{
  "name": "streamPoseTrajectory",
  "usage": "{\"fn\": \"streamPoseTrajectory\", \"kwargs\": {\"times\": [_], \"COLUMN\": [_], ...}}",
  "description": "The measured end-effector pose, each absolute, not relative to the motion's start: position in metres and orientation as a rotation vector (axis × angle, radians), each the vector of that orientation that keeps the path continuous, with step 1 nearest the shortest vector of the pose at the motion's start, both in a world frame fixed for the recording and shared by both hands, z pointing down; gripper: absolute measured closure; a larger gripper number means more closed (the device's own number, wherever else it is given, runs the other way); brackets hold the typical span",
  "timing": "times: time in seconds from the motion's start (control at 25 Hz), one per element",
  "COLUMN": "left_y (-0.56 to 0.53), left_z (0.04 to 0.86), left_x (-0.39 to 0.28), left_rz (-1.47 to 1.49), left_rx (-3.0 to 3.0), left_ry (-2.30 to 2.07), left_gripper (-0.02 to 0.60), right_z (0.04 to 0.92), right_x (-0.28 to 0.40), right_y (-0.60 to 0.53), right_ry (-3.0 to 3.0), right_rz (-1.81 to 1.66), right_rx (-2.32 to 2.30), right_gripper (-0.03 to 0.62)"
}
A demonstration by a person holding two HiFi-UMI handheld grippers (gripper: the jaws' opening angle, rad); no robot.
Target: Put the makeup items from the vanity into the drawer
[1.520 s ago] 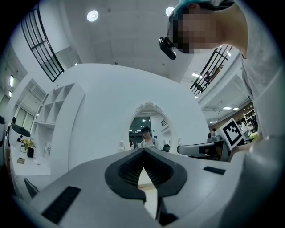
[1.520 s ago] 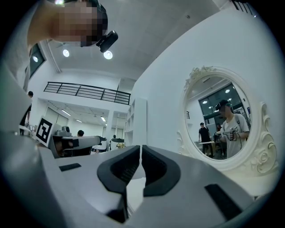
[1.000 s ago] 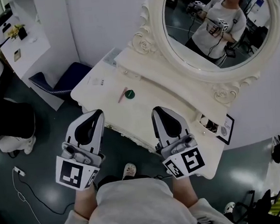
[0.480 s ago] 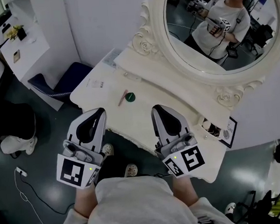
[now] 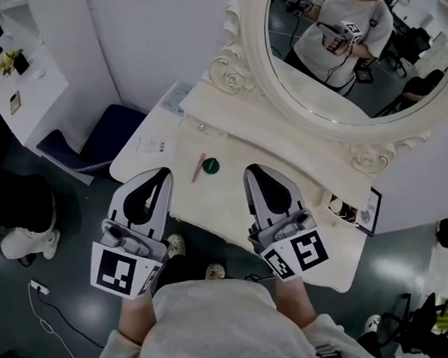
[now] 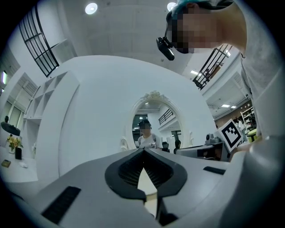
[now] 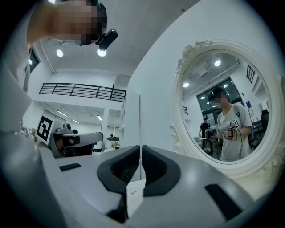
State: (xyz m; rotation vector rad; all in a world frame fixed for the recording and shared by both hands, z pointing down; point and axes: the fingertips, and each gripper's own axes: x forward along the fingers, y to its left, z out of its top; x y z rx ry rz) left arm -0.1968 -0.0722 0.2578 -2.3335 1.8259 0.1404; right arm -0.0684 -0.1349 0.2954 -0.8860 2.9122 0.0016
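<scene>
We find two makeup items lying on the cream vanity top (image 5: 234,201), left of its centre. A slim pink stick (image 5: 198,169) lies flat and slanted. A small round dark-green item (image 5: 210,166) sits just beside its upper end.

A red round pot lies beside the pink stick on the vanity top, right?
Not red: the head view shows the round pot is green. It does lie beside the pink stick on the vanity top.
</scene>
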Motion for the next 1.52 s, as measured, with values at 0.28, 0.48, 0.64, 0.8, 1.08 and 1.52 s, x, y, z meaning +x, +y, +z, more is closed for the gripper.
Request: {"fn": "streamPoseTrajectory", "kwargs": {"times": [0.28, 0.48, 0.64, 0.8, 1.08, 1.52], "left_y": [-0.106, -0.127, -0.143, -0.156, -0.175, -0.206], "left_z": [0.262, 0.262, 0.270, 0.275, 0.303, 0.324], "left_x": [-0.219, -0.232, -0.239, -0.244, -0.249, -0.251], "left_rz": [0.138, 0.169, 0.158, 0.167, 0.013, -0.042], "left_rx": [-2.397, -2.434, -2.486, -2.522, -2.649, -2.782], "left_ry": [1.763, 1.697, 1.666, 1.622, 1.521, 1.411], "left_gripper": [0.568, 0.568, 0.568, 0.568, 0.568, 0.568], "right_z": [0.300, 0.307, 0.317, 0.331, 0.365, 0.441], "right_x": [-0.089, -0.100, -0.106, -0.111, -0.120, -0.125], "right_y": [-0.162, -0.176, -0.189, -0.200, -0.218, -0.236], "right_ry": [2.894, 2.887, 2.887, 2.892, 2.934, 2.947], "right_rz": [-0.012, -0.021, -0.042, -0.079, -0.176, -0.498], "right_rx": [-0.974, -1.054, -1.121, -1.208, -1.343, -1.564], "right_gripper": [0.566, 0.566, 0.566, 0.566, 0.566, 0.566]}}
